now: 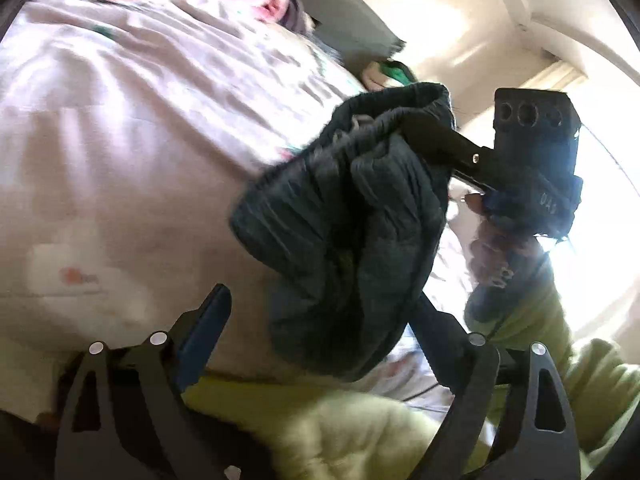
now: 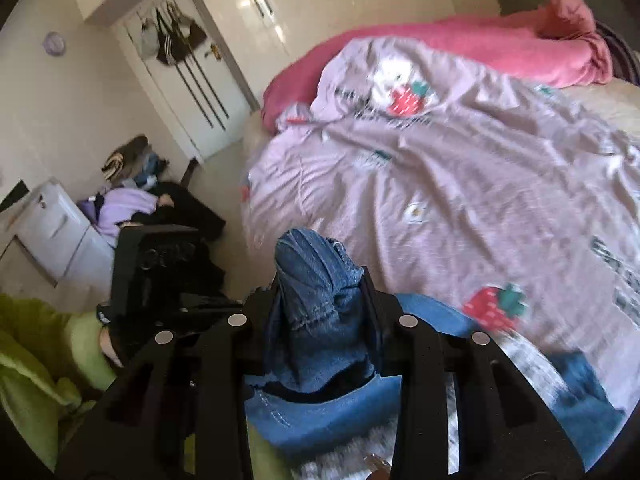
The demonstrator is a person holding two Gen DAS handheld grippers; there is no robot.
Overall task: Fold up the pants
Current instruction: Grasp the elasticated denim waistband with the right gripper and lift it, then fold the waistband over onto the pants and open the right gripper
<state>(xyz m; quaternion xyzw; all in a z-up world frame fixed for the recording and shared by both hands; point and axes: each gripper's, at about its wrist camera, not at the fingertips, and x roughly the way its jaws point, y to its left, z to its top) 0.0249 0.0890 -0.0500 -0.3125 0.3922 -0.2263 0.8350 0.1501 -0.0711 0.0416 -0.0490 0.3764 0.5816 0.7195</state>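
Early stage: right gripper (image 2: pixel 320 280) is clamped on a bunched wad of the pants (image 2: pixel 316 280), lifted above the bed (image 2: pixel 460 160), left gripper (image 1: pixel 320 312) gapes empty just below the wad; no fold made yet.

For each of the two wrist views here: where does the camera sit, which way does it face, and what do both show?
Left wrist: on the open left gripper, facing the right gripper holding jeans over the bed; green sleeve visible.
Right wrist: on the right gripper, clamped on jeans, facing bed and wardrobe.
Shared: jeans, bed, right gripper.
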